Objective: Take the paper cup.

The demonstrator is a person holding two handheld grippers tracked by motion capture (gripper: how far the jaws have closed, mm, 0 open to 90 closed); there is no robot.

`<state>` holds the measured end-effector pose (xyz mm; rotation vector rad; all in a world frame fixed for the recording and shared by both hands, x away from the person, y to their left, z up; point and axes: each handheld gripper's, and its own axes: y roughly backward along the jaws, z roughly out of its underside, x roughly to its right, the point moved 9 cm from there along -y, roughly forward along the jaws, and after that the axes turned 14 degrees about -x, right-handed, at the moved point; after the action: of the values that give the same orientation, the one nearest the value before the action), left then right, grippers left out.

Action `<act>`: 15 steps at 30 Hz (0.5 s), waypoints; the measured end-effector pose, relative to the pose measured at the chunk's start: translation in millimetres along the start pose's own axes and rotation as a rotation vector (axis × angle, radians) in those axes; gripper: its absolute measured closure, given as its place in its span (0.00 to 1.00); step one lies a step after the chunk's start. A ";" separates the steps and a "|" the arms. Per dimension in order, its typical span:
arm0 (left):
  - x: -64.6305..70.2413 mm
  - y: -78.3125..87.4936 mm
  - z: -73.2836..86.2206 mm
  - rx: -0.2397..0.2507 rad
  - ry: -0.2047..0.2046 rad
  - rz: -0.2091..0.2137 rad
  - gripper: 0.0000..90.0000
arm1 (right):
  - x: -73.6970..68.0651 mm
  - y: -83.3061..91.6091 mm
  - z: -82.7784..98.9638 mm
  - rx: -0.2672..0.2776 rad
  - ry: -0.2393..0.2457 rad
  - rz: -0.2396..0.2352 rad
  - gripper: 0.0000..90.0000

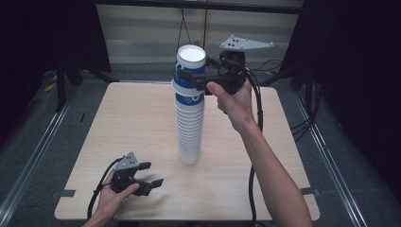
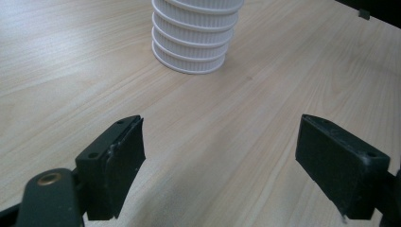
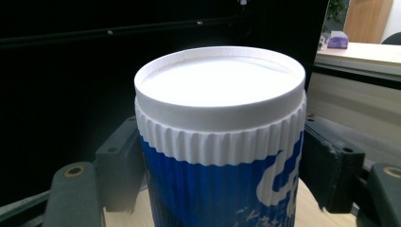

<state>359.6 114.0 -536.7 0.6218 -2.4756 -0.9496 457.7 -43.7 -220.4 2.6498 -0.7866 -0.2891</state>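
**Top cup gripped on a tall ribbed stack**

The top cup (image 1: 190,64) is an inverted paper cup, blue with white lettering on a finely ribbed wall; its flat white base faces up inside a thin raised rim, and a white fluted band runs just below that rim. It sits over a tall stack of cups (image 1: 189,127) — nested upside down, their white corrugated rims making a column of close rings that stands near the middle of the counter (image 1: 118,123). In the left gripper view the lowest rims (image 2: 194,56) rest flat on the wood.

The right gripper (image 1: 194,79), held level at the height of the stack's top, has its black fingers (image 3: 120,165) pressed on opposite sides of the top cup's blue wall, grasping it just under the fluted band. A grey three-cornered plate (image 1: 243,44) rides on top of it.

The left gripper (image 1: 150,174) rests low near the counter's front left edge, well apart from the stack. Its blocky matte fingers (image 2: 124,156) stand wide and released, with bare wood between them.

The counter is pale laminate with a light grain and rounded corners.
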 end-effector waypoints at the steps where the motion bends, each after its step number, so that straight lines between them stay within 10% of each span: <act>1: -0.1 0.2 0.0 0.001 0.000 0.000 0.18 | 0.0 0.0 0.0 0.000 0.000 0.000 0.28; 15: -1.2 -0.2 0.5 -0.001 0.004 -0.002 0.18 | -1.7 8.3 -9.8 0.055 -0.015 -0.021 0.28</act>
<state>360.4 114.8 -537.4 0.6254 -2.4719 -0.9491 455.1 -46.5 -208.0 2.7119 -0.7825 -0.2974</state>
